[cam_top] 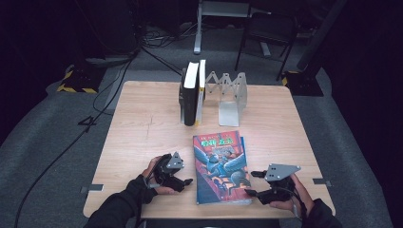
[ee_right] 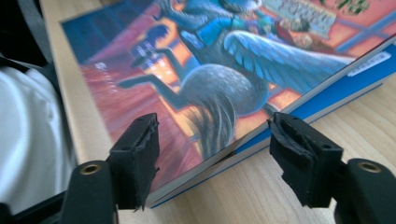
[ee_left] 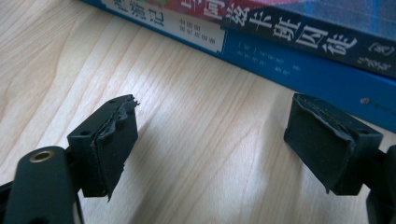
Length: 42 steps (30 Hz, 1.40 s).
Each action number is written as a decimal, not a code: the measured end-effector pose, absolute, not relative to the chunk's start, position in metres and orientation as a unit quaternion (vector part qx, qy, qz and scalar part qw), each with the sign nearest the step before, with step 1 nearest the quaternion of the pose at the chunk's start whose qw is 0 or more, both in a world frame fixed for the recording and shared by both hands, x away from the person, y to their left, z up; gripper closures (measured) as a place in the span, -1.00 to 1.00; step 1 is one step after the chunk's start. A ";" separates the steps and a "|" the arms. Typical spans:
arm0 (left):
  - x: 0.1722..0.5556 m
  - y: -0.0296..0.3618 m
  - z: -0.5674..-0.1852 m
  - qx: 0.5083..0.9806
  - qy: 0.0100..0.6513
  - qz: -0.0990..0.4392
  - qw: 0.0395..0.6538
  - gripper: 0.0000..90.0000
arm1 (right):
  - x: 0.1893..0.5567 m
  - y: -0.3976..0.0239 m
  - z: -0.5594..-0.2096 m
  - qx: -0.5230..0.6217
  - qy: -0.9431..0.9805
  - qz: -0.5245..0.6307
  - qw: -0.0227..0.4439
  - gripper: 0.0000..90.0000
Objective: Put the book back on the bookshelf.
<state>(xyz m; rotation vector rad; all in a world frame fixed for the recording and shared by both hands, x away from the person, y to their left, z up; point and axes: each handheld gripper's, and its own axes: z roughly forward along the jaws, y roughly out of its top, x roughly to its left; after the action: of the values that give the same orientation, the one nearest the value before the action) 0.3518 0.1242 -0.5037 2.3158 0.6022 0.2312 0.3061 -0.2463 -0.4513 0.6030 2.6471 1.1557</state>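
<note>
1. Left gripper (cam_top: pixel 189 181), black with a grey three-cornered top plate, sits low over the light wooden table (cam_top: pixel 142 123), just left of the book and pointing toward it. In the left gripper view (ee_left: pixel 210 140) its jaws stand wide with only bare wood between them; the pads touch nothing.
2. Thick paperback book with an orange-and-blue illustrated cover showing a winged creature (cam_top: pixel 221 166) lies flat near the front edge of the table, between the two grippers. In the left gripper view its blue spine (ee_left: pixel 289 60) with printed characters runs just beyond the jaw tips, apart from them.
3. Right gripper (cam_top: pixel 253 183), same build, sits at the book's right front corner. In the right gripper view (ee_right: pixel 212 140) the jaws are open, one over the cover (ee_right: pixel 196 70) and one over the table beside it, straddling the book's edge; the pads do not press on it.
4. Far side, left to right: upright books, one black and one white (cam_top: pixel 192 92), then a grey folding metal bookend rack (cam_top: pixel 230 95) beside them.
</note>
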 end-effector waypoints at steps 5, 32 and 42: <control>0.356 0.121 -0.504 0.899 0.231 0.087 0.362 -0.66 | 0.327 -0.244 -0.457 0.233 0.891 0.388 0.038 -0.49; 0.376 0.114 -0.504 0.893 0.256 0.097 0.358 -0.65 | 0.354 -0.223 -0.452 0.240 0.907 0.343 0.035 -0.67; 0.390 0.114 -0.504 0.890 0.265 0.099 0.358 -0.66 | 0.367 -0.211 -0.452 0.223 0.912 0.339 0.052 -0.75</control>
<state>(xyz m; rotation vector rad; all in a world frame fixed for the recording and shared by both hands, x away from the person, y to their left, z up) 0.3896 0.1138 -0.5038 2.2972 0.6831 0.2566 0.3674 -0.2112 -0.4519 0.6793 2.7752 1.0320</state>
